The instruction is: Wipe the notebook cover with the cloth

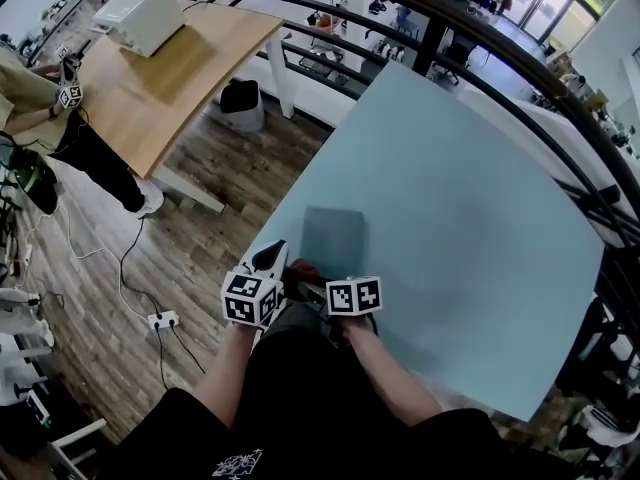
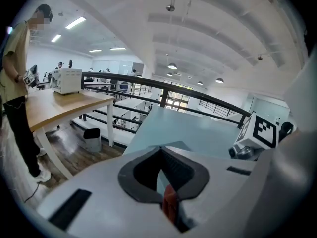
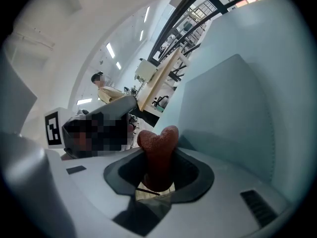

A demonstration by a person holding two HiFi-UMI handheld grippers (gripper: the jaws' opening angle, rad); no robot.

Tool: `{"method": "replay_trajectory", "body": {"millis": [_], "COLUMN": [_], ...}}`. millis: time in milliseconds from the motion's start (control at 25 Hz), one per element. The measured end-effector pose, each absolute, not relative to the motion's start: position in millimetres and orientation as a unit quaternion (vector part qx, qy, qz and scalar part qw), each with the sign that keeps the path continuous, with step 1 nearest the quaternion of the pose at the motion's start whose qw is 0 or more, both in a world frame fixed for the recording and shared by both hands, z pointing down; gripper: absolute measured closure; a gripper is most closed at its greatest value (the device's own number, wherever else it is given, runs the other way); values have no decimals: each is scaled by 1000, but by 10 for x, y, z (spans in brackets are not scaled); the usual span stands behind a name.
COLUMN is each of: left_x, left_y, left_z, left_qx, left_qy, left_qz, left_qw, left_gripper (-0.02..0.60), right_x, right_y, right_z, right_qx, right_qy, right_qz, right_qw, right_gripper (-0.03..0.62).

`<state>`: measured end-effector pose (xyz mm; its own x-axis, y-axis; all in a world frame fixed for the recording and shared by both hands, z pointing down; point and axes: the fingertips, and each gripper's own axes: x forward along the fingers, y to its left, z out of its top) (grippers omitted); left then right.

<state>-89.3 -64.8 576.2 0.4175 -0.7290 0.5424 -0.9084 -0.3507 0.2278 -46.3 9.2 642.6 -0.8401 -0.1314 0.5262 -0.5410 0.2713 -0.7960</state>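
The notebook [image 1: 333, 236] has a plain grey-teal cover and lies flat on the pale teal table [image 1: 470, 228], close to its near edge. Both grippers hover just in front of it, side by side. My right gripper [image 1: 322, 280] is shut on a rust-red cloth [image 3: 157, 152], which pokes up between its jaws; the notebook [image 3: 233, 113] lies just beyond them. My left gripper [image 1: 272, 260] is shut too, with a sliver of the same cloth [image 2: 170, 202] caught in its jaws. The cloth [image 1: 301, 269] bridges the two grippers. The notebook's corner [image 2: 174, 146] peeks over the left jaws.
A wooden desk [image 1: 170, 68] with a white box [image 1: 140, 13] stands to the left across a wood floor, with a person [image 1: 30, 98] beside it. A black railing [image 1: 480, 58] curves behind the table. A bin [image 1: 242, 106] and a power strip [image 1: 162, 320] sit on the floor.
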Motion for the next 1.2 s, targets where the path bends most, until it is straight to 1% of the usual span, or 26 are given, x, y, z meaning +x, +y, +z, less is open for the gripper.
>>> {"method": "replay_trajectory", "body": {"millis": [200,680,1200], "left_x": [-849,-740,-396], "left_y": [-619,-645,-654], "left_z": [5775,5780,5769], "left_qx": [810,818,838], "left_qy": [-497,-486,-452], "left_qz": [186,181,184], "left_qw": [250,249,245], "left_gripper": [574,574,574], "right_x": [-351,-75,510], "right_y": [115,89,87], "right_z": [6577,6595,6598], "right_qx": [241,268,305], "right_qy": [-763,-746,-729], "right_qz": [563,575,583], "right_qw": [208,203,186], "right_gripper": [462,462,462]}}
